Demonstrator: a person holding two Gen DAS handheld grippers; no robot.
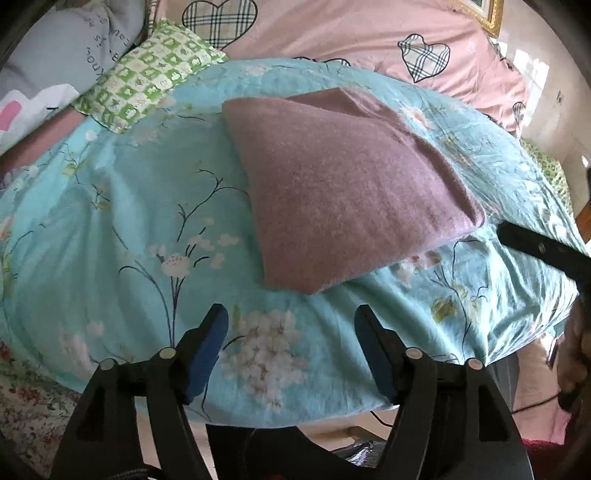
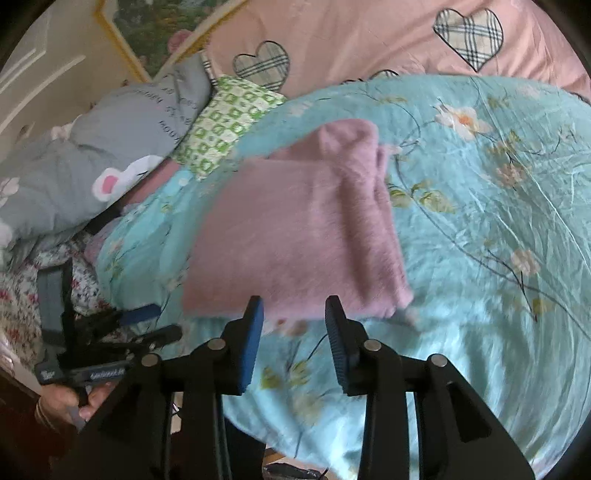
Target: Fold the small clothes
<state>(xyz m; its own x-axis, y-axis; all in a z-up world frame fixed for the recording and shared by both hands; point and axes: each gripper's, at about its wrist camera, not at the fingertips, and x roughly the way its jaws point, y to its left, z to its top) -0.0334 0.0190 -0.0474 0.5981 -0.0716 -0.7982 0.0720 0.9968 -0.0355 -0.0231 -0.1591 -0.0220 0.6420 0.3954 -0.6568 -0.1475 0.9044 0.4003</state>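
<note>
A fuzzy mauve-pink garment (image 1: pixel 343 184) lies folded into a rough rectangle on the turquoise floral bedspread (image 1: pixel 122 206). It also shows in the right wrist view (image 2: pixel 295 229). My left gripper (image 1: pixel 291 317) is open and empty, hovering just short of the garment's near corner. My right gripper (image 2: pixel 295 308) is open and empty, its tips at the garment's near edge. One right finger (image 1: pixel 535 243) shows at the right of the left wrist view. The left gripper (image 2: pixel 147 325) shows at the lower left of the right wrist view.
A green checked pillow (image 1: pixel 147 74) and a grey printed pillow (image 1: pixel 62 40) lie at the far left of the bedspread. A pink quilt with plaid hearts (image 1: pixel 369 33) lies behind. The bedspread (image 2: pixel 498 221) ends near my grippers; floor shows below.
</note>
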